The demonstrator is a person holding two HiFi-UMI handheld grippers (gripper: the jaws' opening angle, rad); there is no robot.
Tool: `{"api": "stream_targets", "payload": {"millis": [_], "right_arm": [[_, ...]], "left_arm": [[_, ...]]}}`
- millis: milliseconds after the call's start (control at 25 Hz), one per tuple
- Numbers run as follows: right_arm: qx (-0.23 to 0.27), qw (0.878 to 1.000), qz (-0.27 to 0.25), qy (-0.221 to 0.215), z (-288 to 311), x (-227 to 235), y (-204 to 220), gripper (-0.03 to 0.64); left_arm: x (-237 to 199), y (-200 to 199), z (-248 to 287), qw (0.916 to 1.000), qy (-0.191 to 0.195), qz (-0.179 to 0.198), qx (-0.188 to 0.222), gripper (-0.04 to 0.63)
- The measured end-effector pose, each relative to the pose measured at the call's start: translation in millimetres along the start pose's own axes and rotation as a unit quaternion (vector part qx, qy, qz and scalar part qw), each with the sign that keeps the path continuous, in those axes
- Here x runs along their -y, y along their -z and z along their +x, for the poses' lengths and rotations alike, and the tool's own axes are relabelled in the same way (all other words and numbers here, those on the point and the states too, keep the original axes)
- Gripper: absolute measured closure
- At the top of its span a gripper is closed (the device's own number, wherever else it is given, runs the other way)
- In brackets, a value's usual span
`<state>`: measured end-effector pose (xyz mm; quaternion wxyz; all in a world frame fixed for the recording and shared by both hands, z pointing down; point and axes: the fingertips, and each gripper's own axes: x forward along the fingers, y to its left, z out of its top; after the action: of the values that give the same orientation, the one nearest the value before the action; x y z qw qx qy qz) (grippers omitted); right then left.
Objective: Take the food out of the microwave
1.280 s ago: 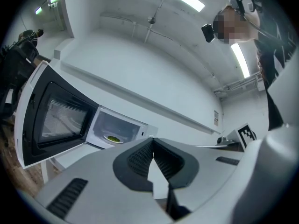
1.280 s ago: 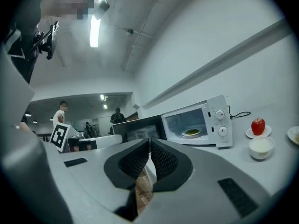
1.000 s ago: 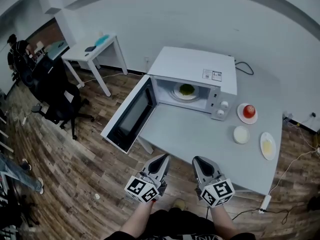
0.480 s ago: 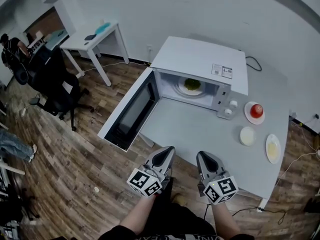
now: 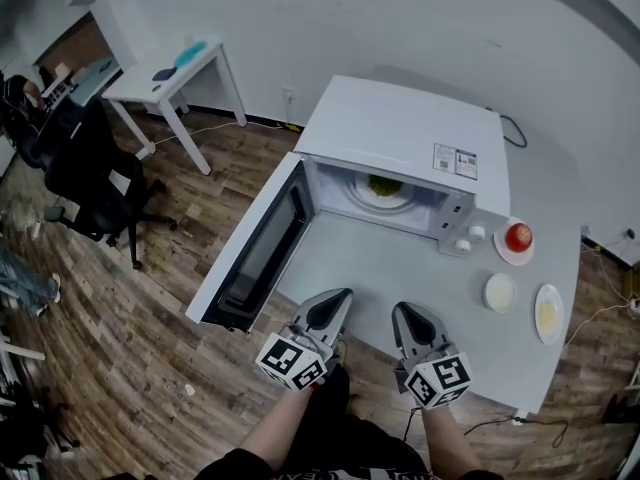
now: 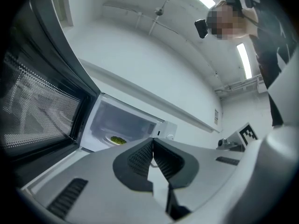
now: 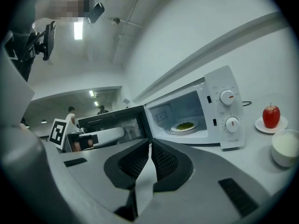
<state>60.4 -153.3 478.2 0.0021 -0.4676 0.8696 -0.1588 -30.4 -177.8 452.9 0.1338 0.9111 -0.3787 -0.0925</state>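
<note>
Since left tool (image 5: 333, 303) and right tool (image 5: 404, 316) are both clenched empty at lower centre, reaching the food (image 5: 384, 183) inside the microwave (image 5: 400, 133), upper centre, unopened could shove its plate (image 5: 372, 198).

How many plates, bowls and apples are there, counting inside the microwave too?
Plates: 3 (microwave plate, apple plate, far-right plate)
Bowls: 1
Apples: 1
Total: 5
</note>
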Motion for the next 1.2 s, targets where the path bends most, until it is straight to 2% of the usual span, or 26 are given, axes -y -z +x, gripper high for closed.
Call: {"api": "stream_targets", "payload": {"millis": [640,920,1200], "right_arm": [[-0.021,0.999,-0.018,0.024,81.6,32.1,-0.8,0.581],[-0.044,0.994,-0.098,0.034,124.9,54.5,-6.5,0.578],[-0.077,0.977,-0.189,0.054,158.8,76.5,-14.4,0.554]], "left_arm": [[-65.5,6.1,47.8,0.9995,-0.006,-0.009,-0.03,0.586],[-83.4,10.1,66.0,0.9993,0.007,0.001,-0.037,0.584],[-100.5,18.6,83.2,0.9986,0.002,0.015,-0.05,0.584]]}}
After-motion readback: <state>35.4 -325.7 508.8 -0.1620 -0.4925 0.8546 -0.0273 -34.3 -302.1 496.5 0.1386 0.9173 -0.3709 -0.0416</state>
